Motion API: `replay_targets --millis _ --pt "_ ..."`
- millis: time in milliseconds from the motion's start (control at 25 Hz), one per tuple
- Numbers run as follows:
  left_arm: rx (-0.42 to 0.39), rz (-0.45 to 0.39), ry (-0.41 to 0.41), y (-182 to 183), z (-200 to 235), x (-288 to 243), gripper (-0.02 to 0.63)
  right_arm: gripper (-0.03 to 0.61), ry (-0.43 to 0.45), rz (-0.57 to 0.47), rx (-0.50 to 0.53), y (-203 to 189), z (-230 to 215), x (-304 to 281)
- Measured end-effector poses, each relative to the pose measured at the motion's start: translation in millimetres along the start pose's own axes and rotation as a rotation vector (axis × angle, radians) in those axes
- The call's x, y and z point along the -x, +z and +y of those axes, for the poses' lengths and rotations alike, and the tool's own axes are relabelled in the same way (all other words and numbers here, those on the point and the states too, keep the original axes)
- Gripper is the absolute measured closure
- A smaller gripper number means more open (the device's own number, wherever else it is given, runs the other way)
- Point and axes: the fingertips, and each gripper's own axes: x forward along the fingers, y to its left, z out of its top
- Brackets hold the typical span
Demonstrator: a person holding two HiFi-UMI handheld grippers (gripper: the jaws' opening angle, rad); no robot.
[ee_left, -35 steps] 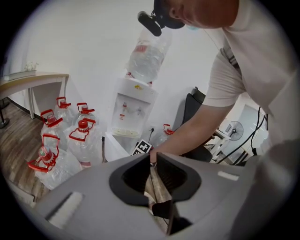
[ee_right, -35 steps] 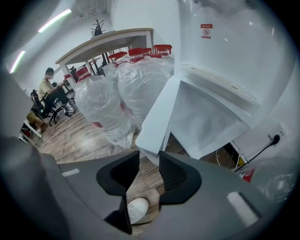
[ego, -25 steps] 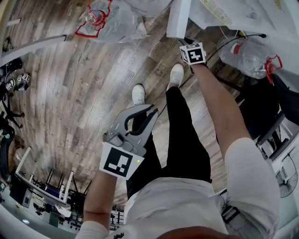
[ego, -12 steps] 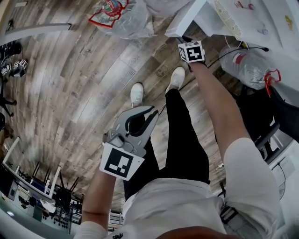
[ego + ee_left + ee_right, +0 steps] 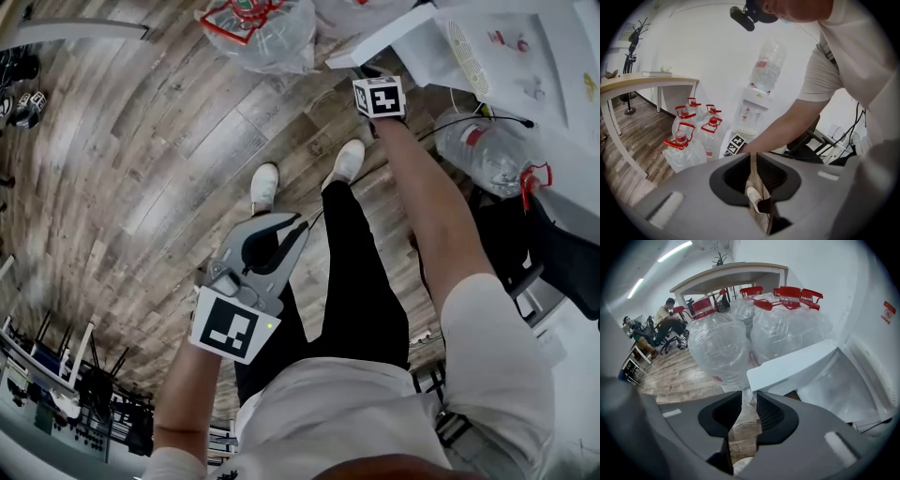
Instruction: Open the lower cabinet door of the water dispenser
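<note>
Dispenser (image 5: 752, 101): white, upright against the wall, with a clear bottle (image 5: 768, 65) upside down on top of it.
Door (image 5: 787, 367): the dispenser's lower one, white. It stands swung out from the dispenser's base, seen edge-on in the right gripper view, with the pale inside of the cabinet (image 5: 834, 380) showing behind it.
Right gripper (image 5: 749, 397): low at the foot of the dispenser, pointing steeply down. Its jaws are a narrow gap apart and have just been closing. The door's free corner sits just past the tips, not pinched, and only floor and clear plastic show between the pads.
Left gripper (image 5: 292, 223): well back from the dispenser, in front of the person's legs. Its jaws are nearly together with a thin slit left, and nothing is in it.
Jugs (image 5: 722, 343): clear with red caps and handles, bunched on the floor just beside the dispenser, on the open door's side. One more jug (image 5: 487, 150) lies on the dispenser's other side.
Worktop (image 5: 731, 272): pale, with white legs, beyond the jugs from the dispenser.
Floor (image 5: 141, 169): wood planks, running out from the dispenser's foot.
Shoes (image 5: 265, 186): white, planted on the floor near the dispenser, toes toward it.
</note>
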Motion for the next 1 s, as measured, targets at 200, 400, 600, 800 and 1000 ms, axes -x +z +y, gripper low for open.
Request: replay_targets --millis 200,400,600,800,1000 --pt "0.017 -0.013 0.019 -4 5 12 0.522 0.480 -0.011 0.002 -0.014 14 7 -6" --pt "0.014 -0.031 0.026 -4 7 22 0.522 0.480 -0.034 0.003 -0.029 16 10 -1" --pt "-0.013 -0.040 0.006 1 -1 36 0.522 0.480 -0.027 -0.022 -0.040 18 25 25" --pt "-0.053 -0.071 -0.035 24 -17 53 0.522 0.488 0.005 -0.051 -0.057 18 50 81" --pt "-0.103 -0.084 -0.080 54 -39 69 0.522 0.511 0.033 -0.123 -0.084 22 73 160"
